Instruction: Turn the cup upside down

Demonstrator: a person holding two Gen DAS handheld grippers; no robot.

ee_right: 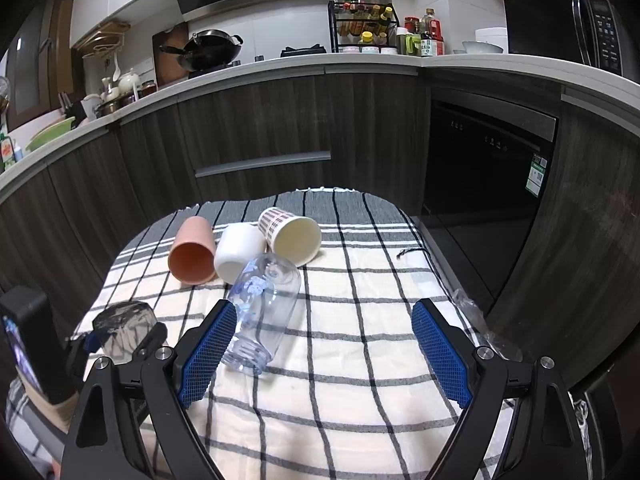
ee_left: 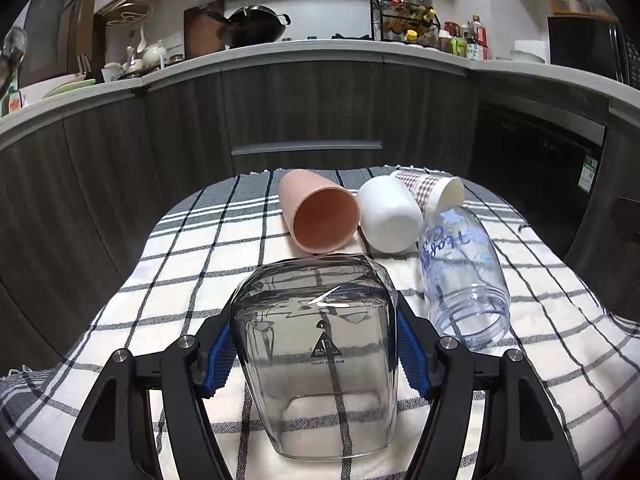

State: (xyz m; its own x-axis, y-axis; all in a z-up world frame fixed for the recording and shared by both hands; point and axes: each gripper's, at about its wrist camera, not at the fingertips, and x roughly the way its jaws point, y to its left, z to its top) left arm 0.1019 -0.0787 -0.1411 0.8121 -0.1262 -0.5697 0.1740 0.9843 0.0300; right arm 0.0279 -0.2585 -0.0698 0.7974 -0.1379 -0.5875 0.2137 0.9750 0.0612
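Note:
My left gripper (ee_left: 316, 340) is shut on a clear square glass cup (ee_left: 316, 360), gripping its sides; its base faces away and its open mouth faces the camera. This cup also shows in the right wrist view (ee_right: 124, 330), held at the far left. My right gripper (ee_right: 324, 344) is open and empty above the cloth. A clear bottle-shaped cup with blue writing (ee_right: 262, 312) (ee_left: 460, 272) lies on its side by the right gripper's left finger. A pink cup (ee_left: 320, 216) (ee_right: 192, 256), a white cup (ee_left: 388, 216) (ee_right: 238, 252) and a checked paper cup (ee_left: 432, 194) (ee_right: 290, 236) lie on their sides at the back.
A checked cloth (ee_right: 360, 320) covers the small table. Dark kitchen cabinets (ee_right: 260, 120) and an oven (ee_right: 488, 168) stand behind. A crumpled clear plastic wrapper (ee_right: 480, 328) lies at the table's right edge.

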